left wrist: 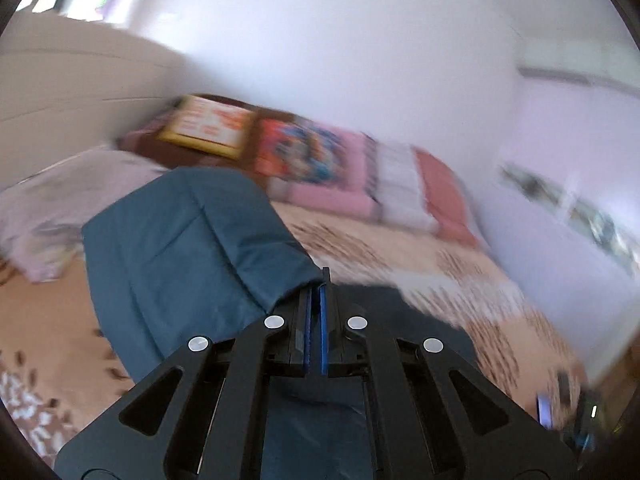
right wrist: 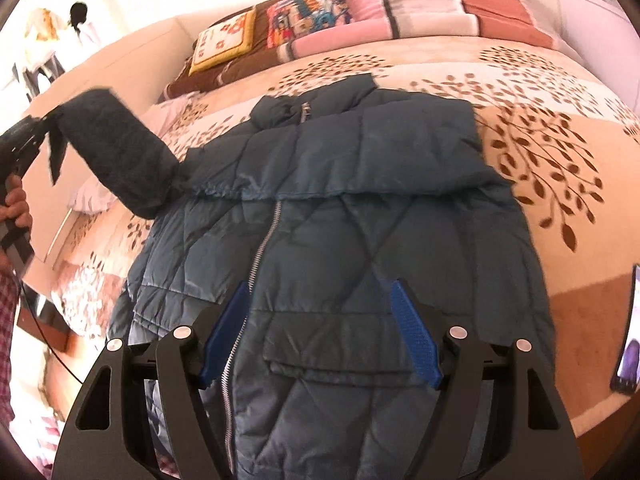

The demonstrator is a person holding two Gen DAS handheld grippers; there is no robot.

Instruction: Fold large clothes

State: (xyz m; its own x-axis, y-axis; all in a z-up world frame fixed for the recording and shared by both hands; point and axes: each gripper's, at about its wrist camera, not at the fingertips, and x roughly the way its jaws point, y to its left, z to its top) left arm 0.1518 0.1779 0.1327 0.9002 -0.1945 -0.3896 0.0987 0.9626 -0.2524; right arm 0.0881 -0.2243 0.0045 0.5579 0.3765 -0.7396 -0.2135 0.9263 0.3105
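1. One dark teal quilted puffer jacket (right wrist: 360, 208) with a silver front zip lies front-up on the bed, collar toward the pillows, hem toward the right wrist camera. One sleeve already lies folded across the chest; the other sleeve (right wrist: 120, 156) is lifted off to the jacket's left side.
2. Handling, as a judgement: the padded shell looks soft, bulky and fairly light, with a smooth fabric that will likely slide and spring back from a fold. A cuff, hem or seam edge gives the firmest hold; a pinch in the middle of a puffy panel would probably slip.
3. The left gripper (left wrist: 316, 300) has its blue pads nearly together, pinching the cuff end of the raised sleeve (left wrist: 192, 240); the right wrist view shows that sleeve hanging from it in the air.
4. The right gripper (right wrist: 320, 332) is spread wide, holding nothing, and hovers over the lower front of the jacket near the flap pocket (right wrist: 340, 340).
5. Counted: one jacket, two grippers, one phone (right wrist: 628, 332) near the bed's right edge.
6. The bedspread (right wrist: 540, 140) is peach with a brown leaf print. At its head lies a row of folded blankets and cushions (right wrist: 360, 4); their exact number is hard to tell.
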